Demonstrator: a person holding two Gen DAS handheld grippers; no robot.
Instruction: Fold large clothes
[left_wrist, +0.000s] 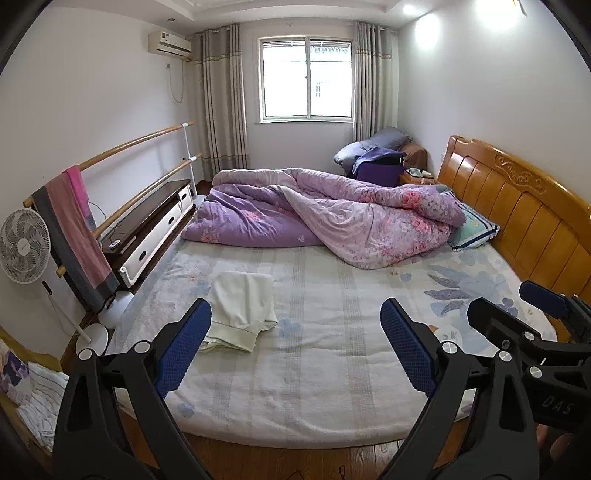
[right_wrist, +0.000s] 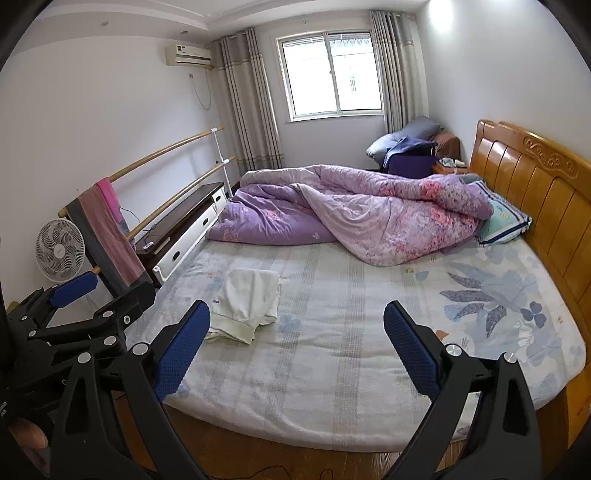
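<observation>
**Folded garment on the bed, both grippers held off it**

The garment (left_wrist: 242, 308), pale cream, lies folded into a rough rectangle on the bed (left_wrist: 332, 387), left of centre in the frame and toward the near edge. Its ribbed hem faces the foot of the bed, with a bit of cloth poking out beneath. It sits flat on the flowered sheet, well apart from the quilt.

The left gripper (left_wrist: 295, 347) hangs above the near edge of the bed, its blue pads spread wide, nothing between them. The right gripper (right_wrist: 297, 349) is the same: fingers apart, empty, over the bed's near edge. The two are side by side, and each shows at the margin of the other's view.

Further up the frame, a purple flowered quilt (left_wrist: 332, 214) is bunched across the bed, reaching a pillow (left_wrist: 471, 229) against the wooden headboard (left_wrist: 517, 206). At lower left stands a white fan (left_wrist: 24, 245); beside it a pink towel (left_wrist: 79, 229) hangs over a wooden rail. A window (left_wrist: 306, 79) with curtains fills the far wall.
</observation>
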